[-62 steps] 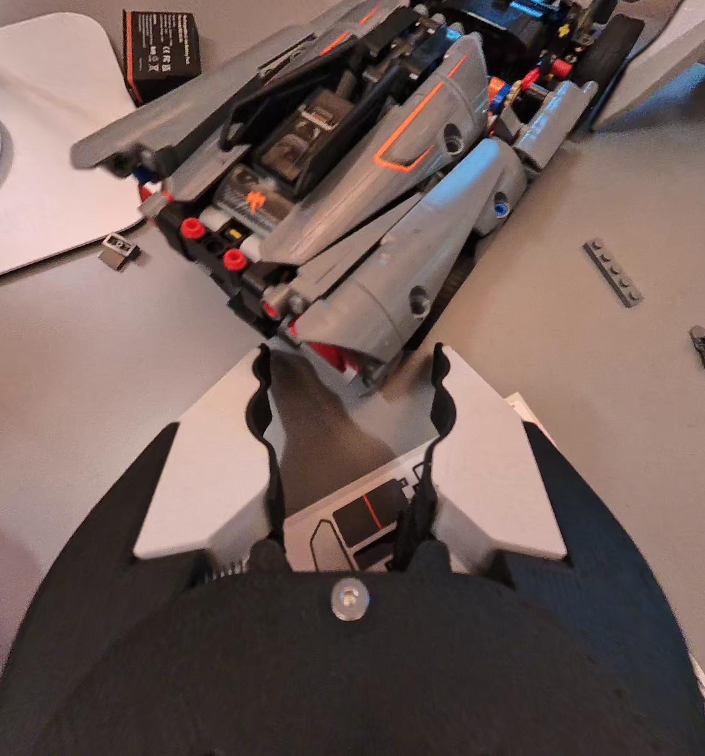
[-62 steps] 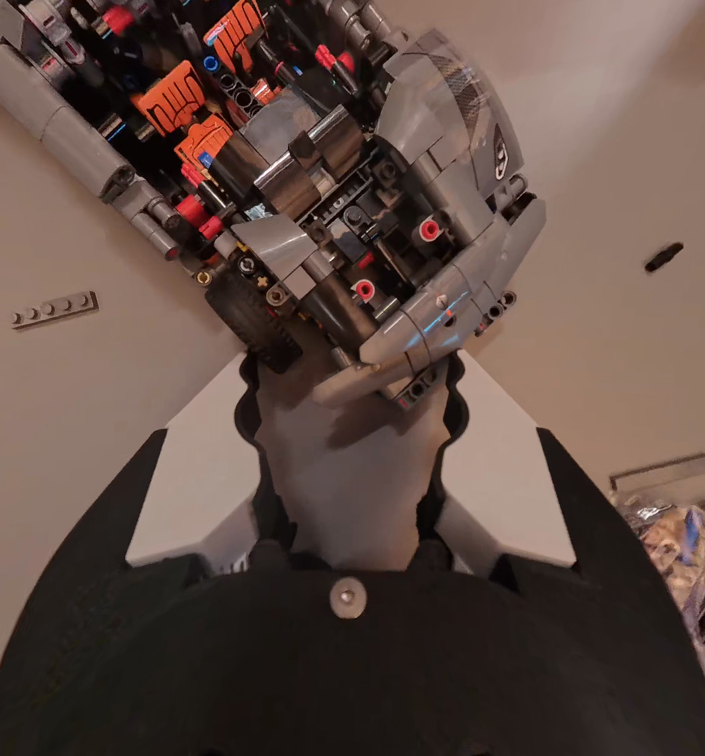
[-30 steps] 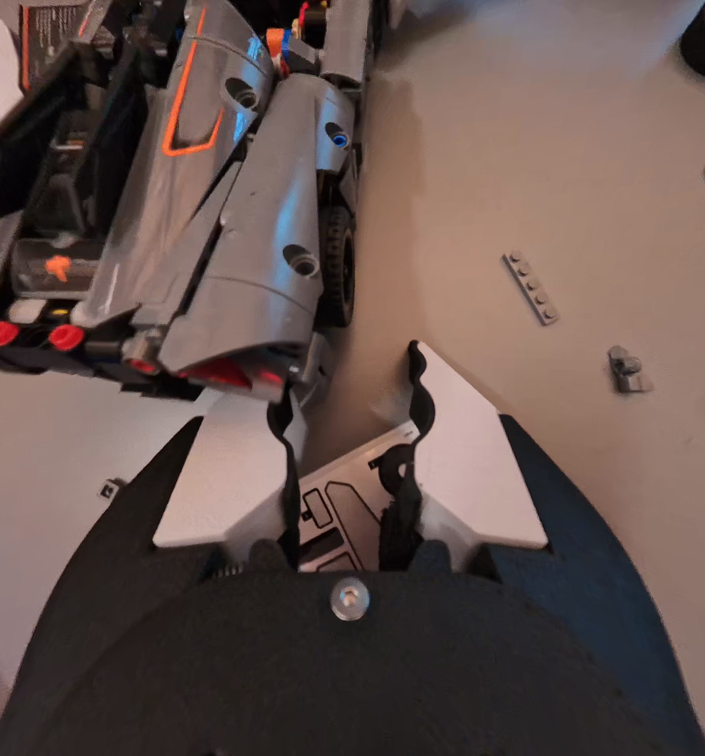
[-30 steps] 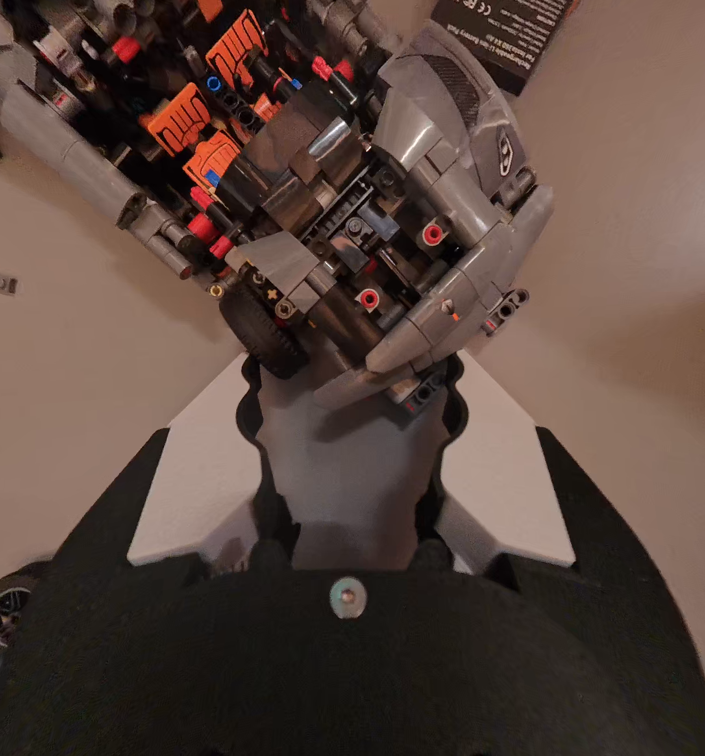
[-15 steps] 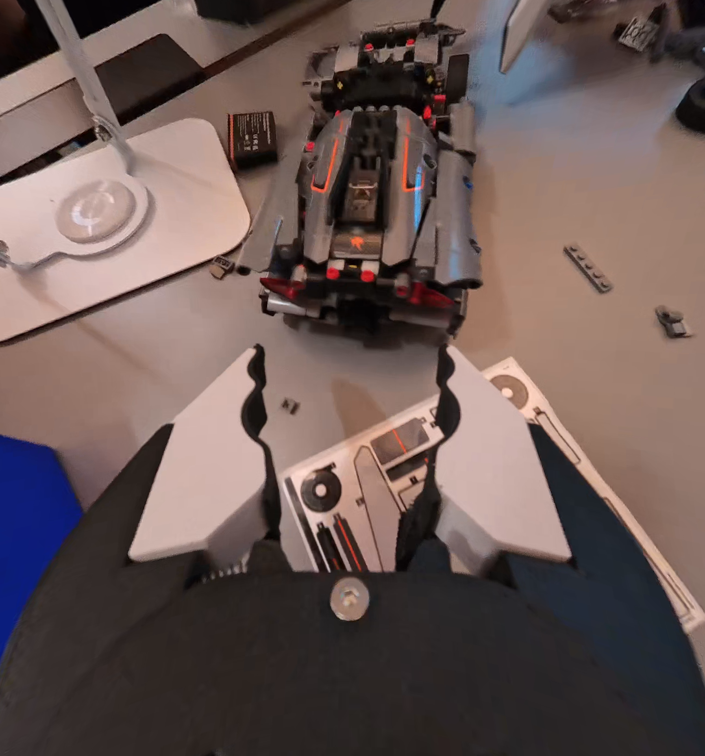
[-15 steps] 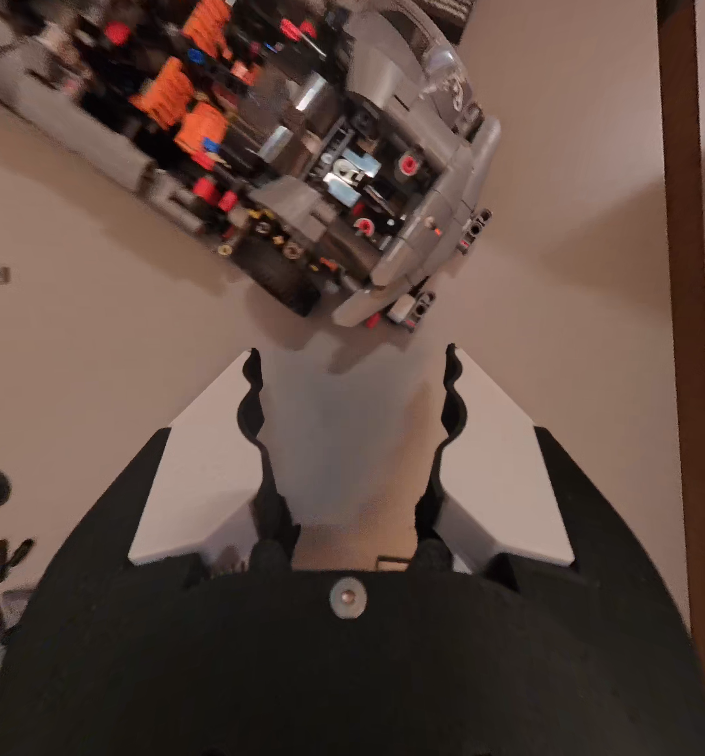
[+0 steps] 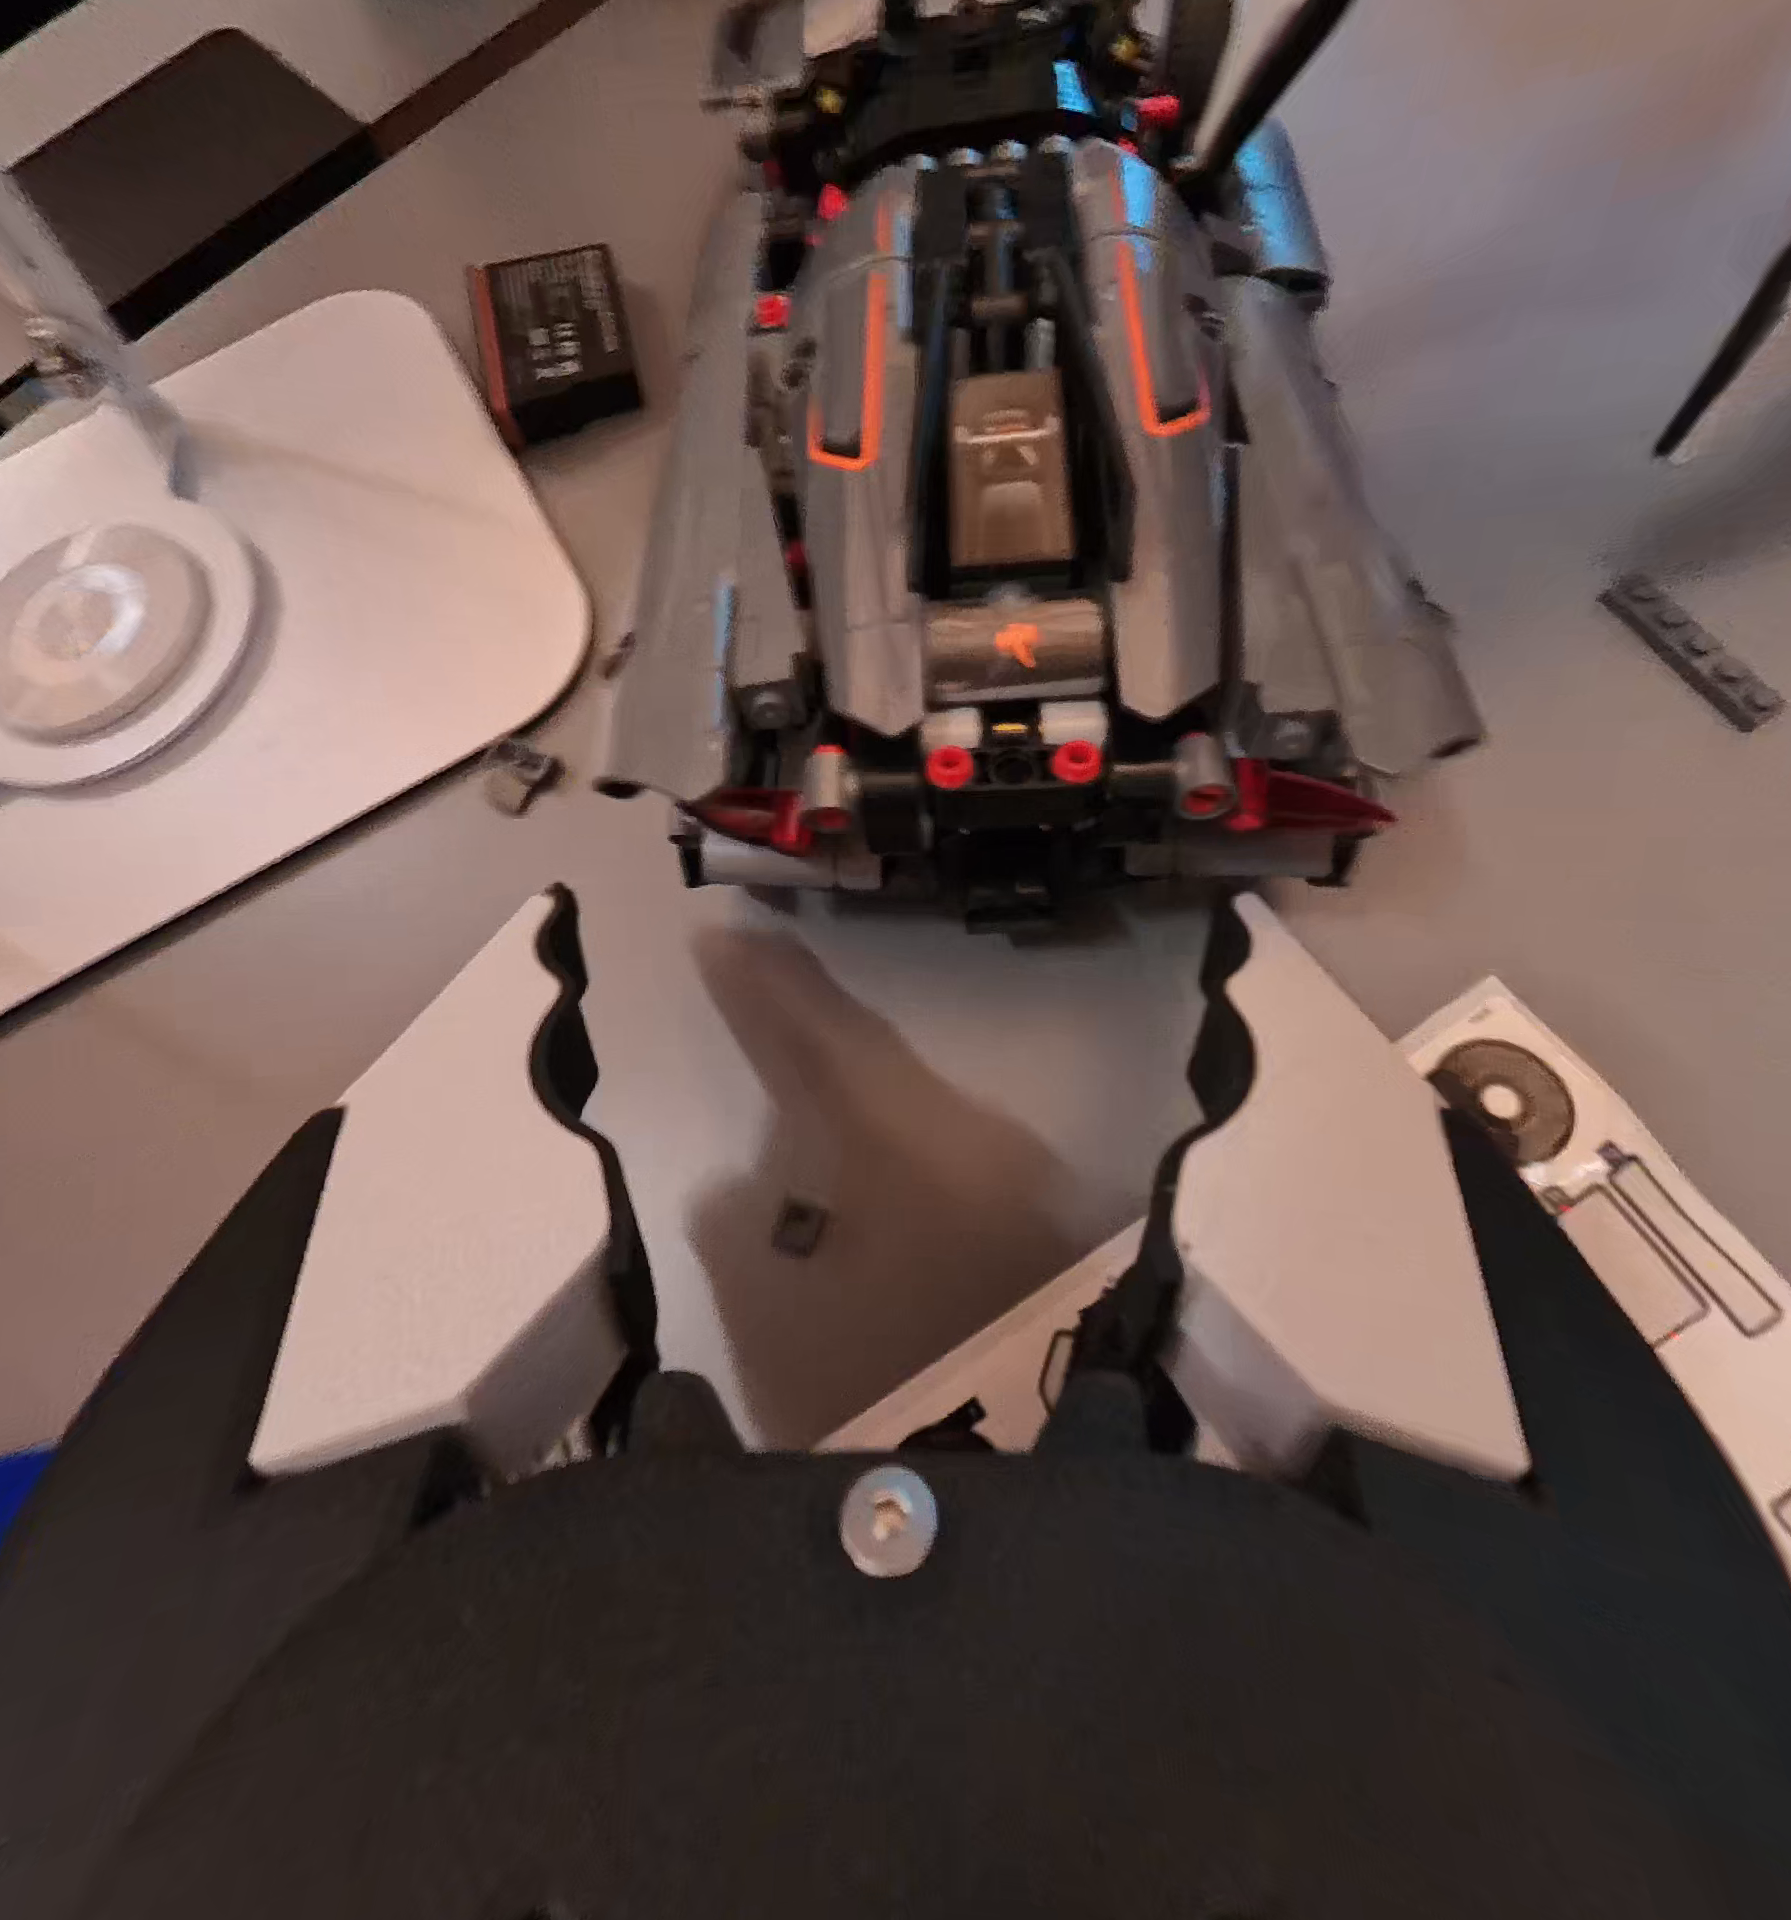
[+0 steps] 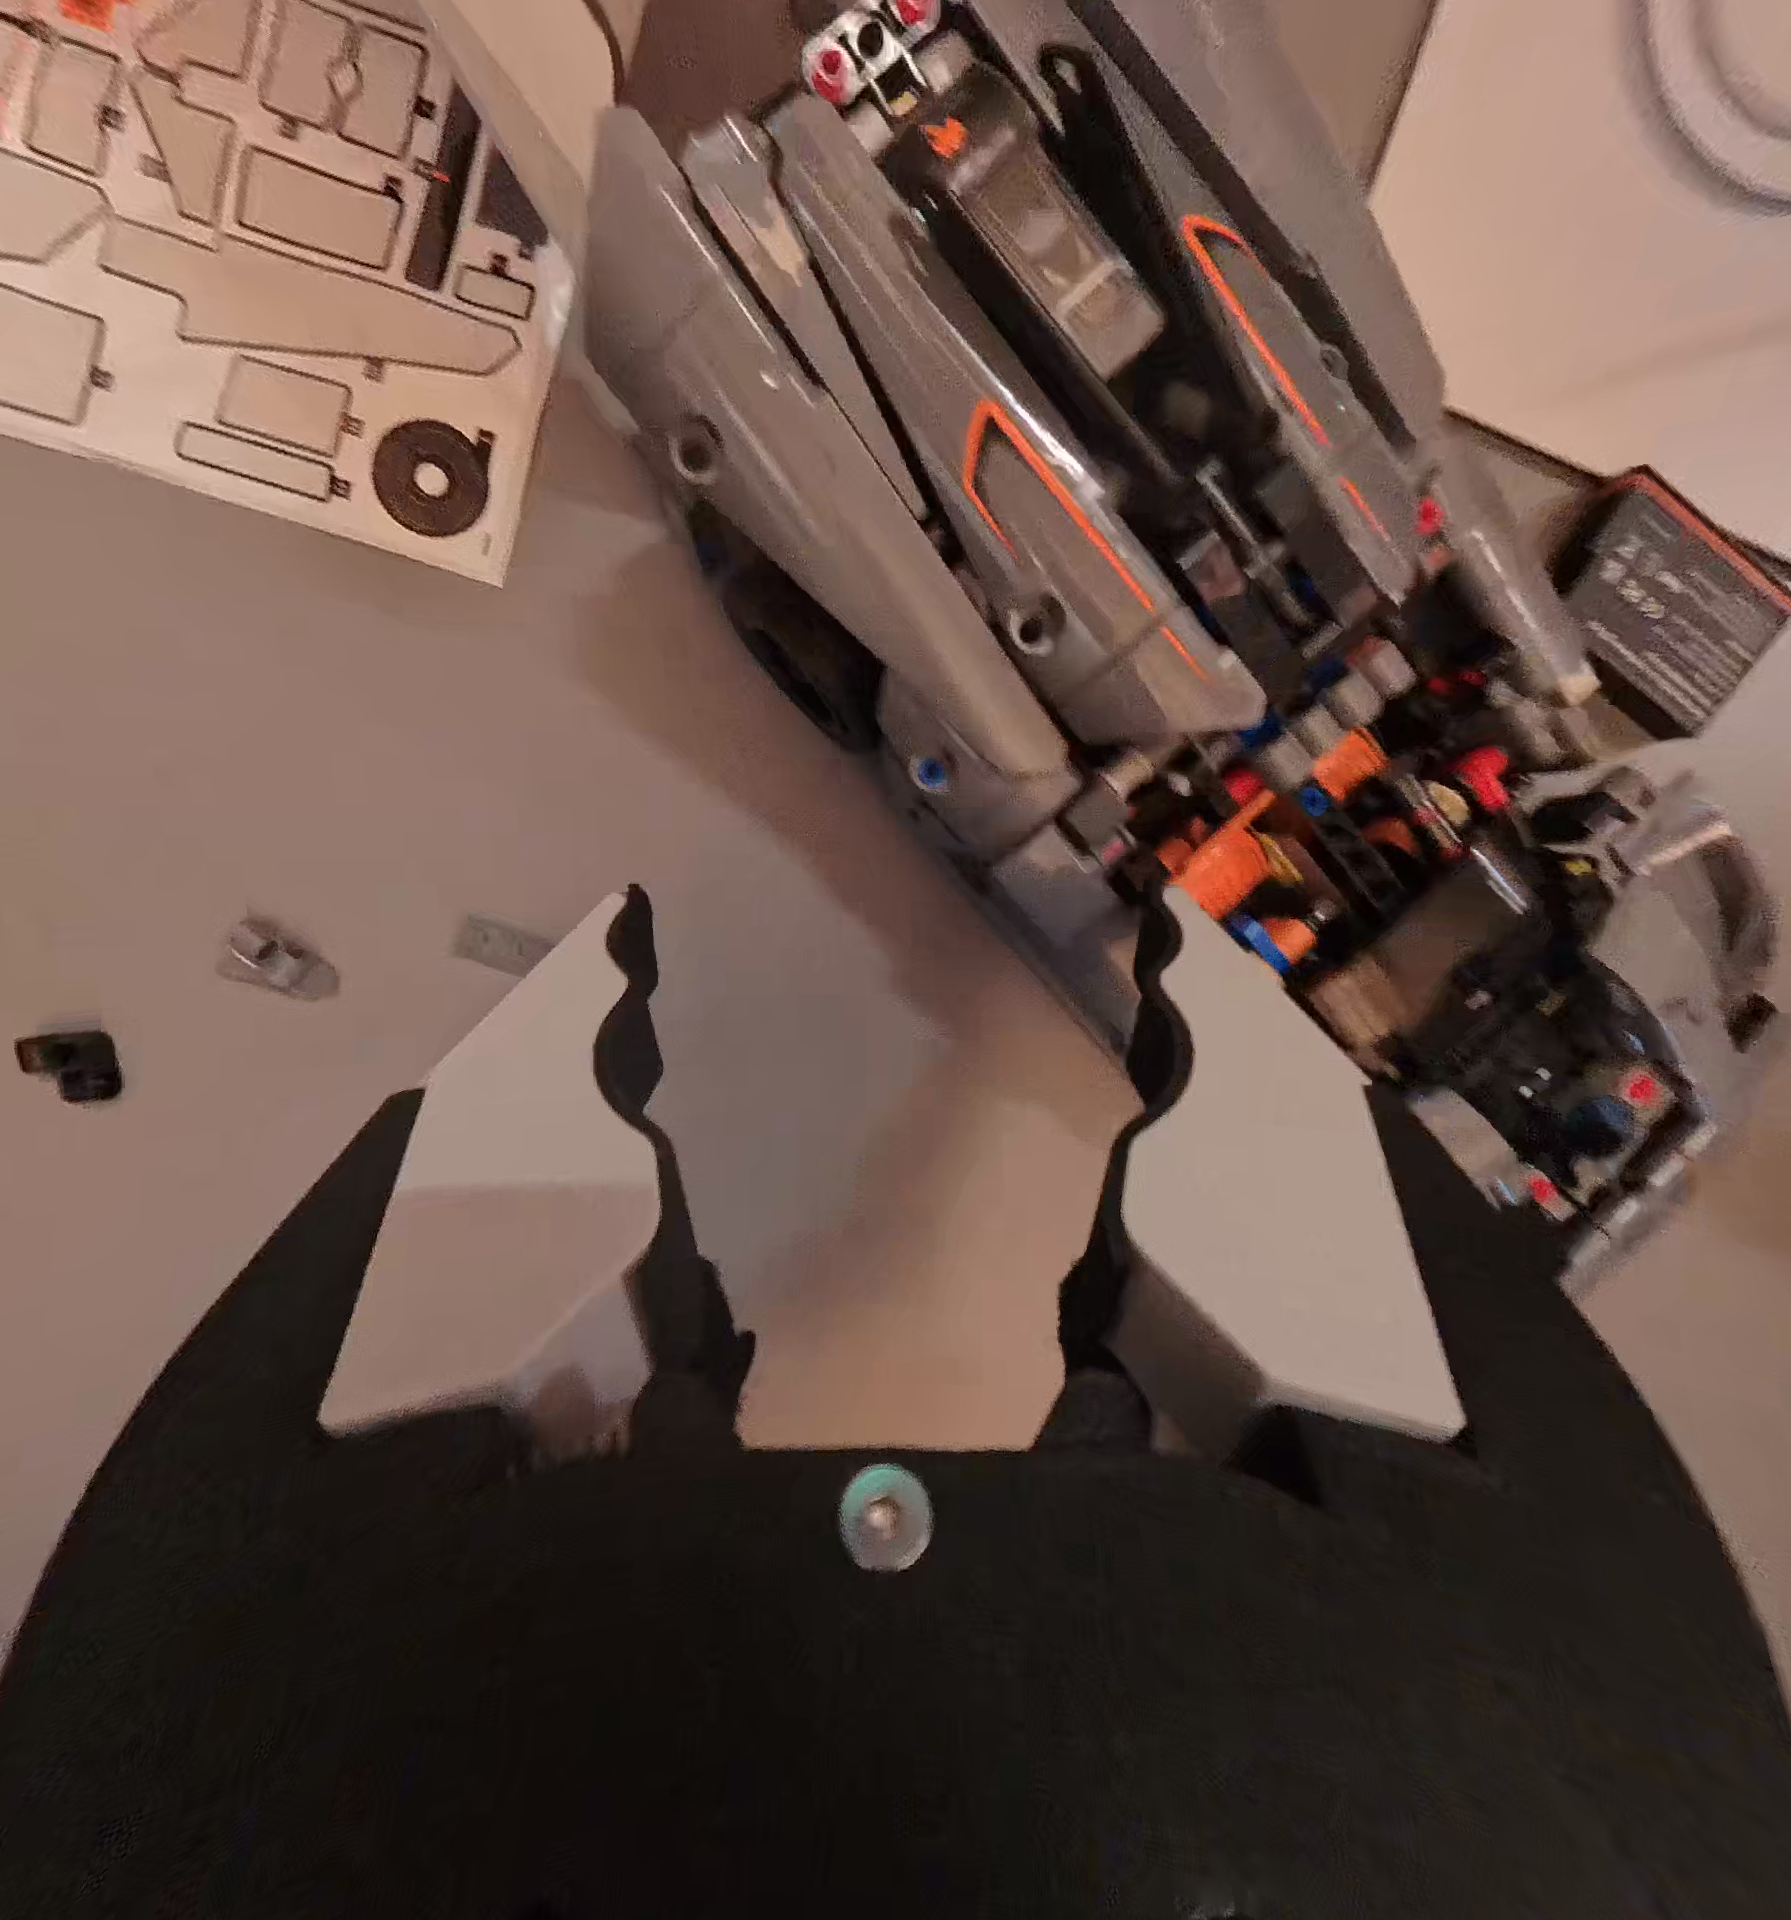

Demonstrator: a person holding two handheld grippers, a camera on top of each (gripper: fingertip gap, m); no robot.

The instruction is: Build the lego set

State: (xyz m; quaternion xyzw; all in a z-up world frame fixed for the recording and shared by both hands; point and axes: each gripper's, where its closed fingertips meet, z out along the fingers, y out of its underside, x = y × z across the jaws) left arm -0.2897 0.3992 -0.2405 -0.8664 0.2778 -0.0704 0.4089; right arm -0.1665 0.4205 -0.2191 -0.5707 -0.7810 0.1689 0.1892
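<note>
A grey lego car [image 7: 1016, 499] with orange stripes and red pins stands on the table, its rear end facing me in the left wrist view. My left gripper [image 7: 891, 909] is open and empty, just short of the car's rear. In the right wrist view the car [image 8: 1109, 499] lies diagonally, its open black and orange inner part at the right. My right gripper [image 8: 896, 904] is open and empty beside the car's side, its right fingertip over the car's edge. A tiny dark piece [image 7: 797, 1228] lies on the table between my left fingers.
A white sticker sheet [image 7: 1639, 1247] lies to the right below my left gripper; it also shows in the right wrist view [image 8: 216, 270]. A white lamp base [image 7: 195, 644] and a black box [image 7: 556, 343] stand left of the car. Loose pieces: a grey plate [image 7: 1691, 665], a grey part [image 8: 273, 961], a black part [image 8: 70, 1062]. From my left tips it is roughly 6 cm to the tiny dark piece [image 7: 797, 1228]; from my right, 20 cm.
Both grippers let go of the car and pulled back; it now rests on the table. My left gripper has come closer to its rear again. My right gripper has swung round to the car's side.
</note>
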